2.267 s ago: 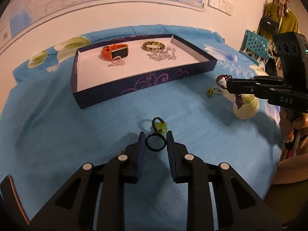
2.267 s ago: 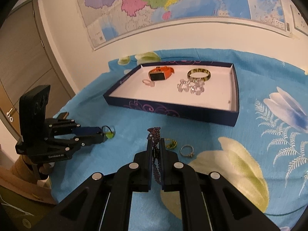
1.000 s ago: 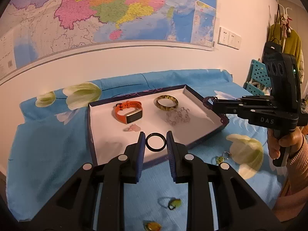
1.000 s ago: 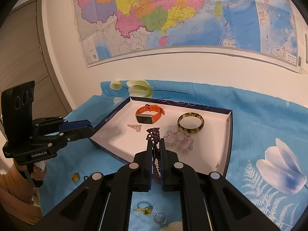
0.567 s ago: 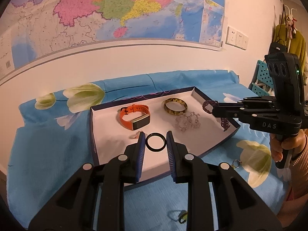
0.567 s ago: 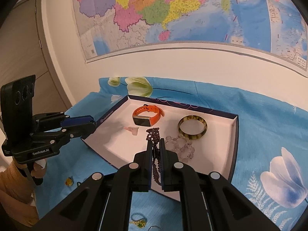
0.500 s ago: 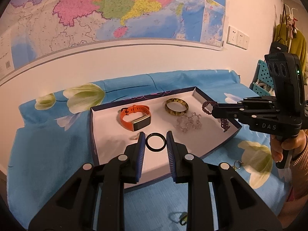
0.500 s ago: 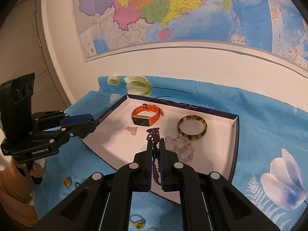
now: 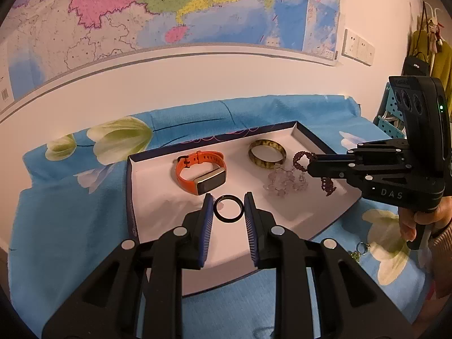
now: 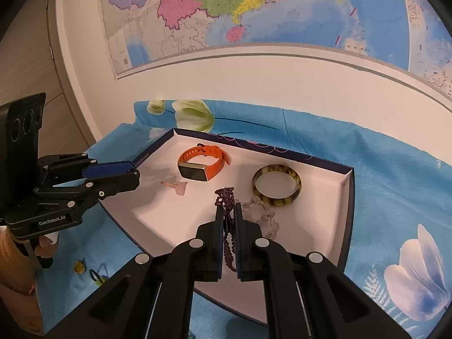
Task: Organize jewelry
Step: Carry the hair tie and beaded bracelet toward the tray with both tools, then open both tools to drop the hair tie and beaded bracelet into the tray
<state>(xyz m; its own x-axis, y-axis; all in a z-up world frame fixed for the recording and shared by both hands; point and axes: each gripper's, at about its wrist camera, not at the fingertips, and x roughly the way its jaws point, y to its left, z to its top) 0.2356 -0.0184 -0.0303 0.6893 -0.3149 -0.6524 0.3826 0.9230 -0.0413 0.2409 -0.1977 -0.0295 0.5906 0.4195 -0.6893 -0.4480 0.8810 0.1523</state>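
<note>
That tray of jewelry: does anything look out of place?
Inside the tray nothing looks odd. A few small rings lie loose on the blue cloth outside it, not yet put away.

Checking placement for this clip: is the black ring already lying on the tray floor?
No. The black ring is clamped between the fingers of the left gripper, held above the white floor of the tray.

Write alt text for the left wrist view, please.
The left gripper holds a black ring over a white-lined jewelry tray; the right gripper holds a purple bead bracelet above it.
</note>
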